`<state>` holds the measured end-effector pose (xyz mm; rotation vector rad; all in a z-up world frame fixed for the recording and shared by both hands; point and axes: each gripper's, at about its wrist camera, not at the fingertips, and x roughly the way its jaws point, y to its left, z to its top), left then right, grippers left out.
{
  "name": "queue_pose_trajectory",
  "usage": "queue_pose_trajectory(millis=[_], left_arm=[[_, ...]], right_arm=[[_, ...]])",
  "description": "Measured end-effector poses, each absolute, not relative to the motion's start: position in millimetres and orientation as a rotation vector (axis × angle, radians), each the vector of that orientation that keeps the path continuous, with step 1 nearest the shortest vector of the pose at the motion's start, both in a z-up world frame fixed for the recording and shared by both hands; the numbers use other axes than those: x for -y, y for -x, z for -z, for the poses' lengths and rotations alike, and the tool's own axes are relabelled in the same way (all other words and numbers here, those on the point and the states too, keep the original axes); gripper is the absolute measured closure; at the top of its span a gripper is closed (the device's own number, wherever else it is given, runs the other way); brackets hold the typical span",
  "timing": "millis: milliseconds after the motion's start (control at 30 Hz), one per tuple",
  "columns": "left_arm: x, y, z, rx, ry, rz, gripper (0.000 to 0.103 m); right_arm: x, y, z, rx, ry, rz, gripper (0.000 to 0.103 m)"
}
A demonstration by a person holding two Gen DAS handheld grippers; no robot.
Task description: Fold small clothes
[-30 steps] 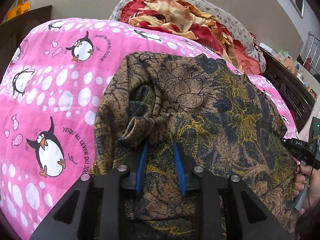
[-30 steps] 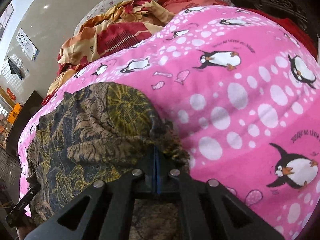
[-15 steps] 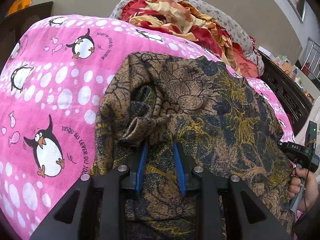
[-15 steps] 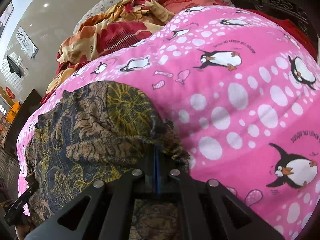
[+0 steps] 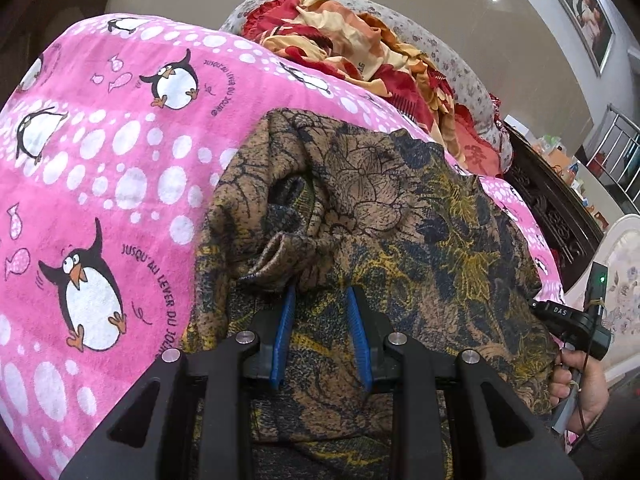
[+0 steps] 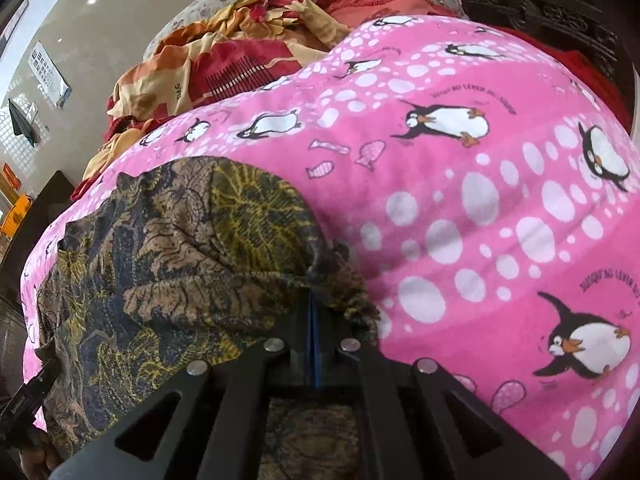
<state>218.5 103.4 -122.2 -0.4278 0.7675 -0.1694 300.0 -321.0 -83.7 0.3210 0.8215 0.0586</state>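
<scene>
The left gripper [image 5: 320, 300] is seen with its blue pads [image 5: 283, 336] set a narrow gap apart, and the brown-and-yellow patterned garment [image 5: 400, 216] is bunched right at their tips; cloth fills the gap, though whether it is actually pinched cannot be told. A rolled hem of the garment is draped just over the left-hand pad, and the rest is spread ahead and off to the right of the claw. The right gripper [image 6: 313, 312] is shown fully closed, its pads pressed together with the garment's gathered edge [image 6: 180, 264] clamped between them; from there the cloth is spread away to the left. Under the garment, the pink penguin blanket [image 6: 480, 240] is stretched out to the right of this claw and beyond. Further ahead, a red and orange bedding heap [image 5: 360, 48] is piled. At the far right of the left view, a hand [image 5: 576, 388] is wrapped round the right gripper's handle.
</scene>
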Motion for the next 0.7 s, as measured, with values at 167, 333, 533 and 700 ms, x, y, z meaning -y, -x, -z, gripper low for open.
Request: queue_pose_trajectory(millis=[167,333,533,700], left_arm=[[-103.0,-218.6,121.6,-0.762,0.434,0.166,0.094],[-103.3,-218.3,121.8,-0.763,0.430,0.161,0.094],[-104.8,-219.2,123.1,-0.767,0.450,0.171,0.094],[-101.1,-220.1,123.1,-0.777,0.426,0.156,0.094]], right_arm=[[324.0,-301.6,85.4,-0.818,-0.334,-0.057,0.103],[328.1,-301.0,87.6,-0.819,-0.355,-0.067,0.103],[327.3,-298.8,82.1,-0.837,-0.355,-0.066,0.103],[289.3,-252.2,29.3,-0.765,-0.131,-0.050,0.099]])
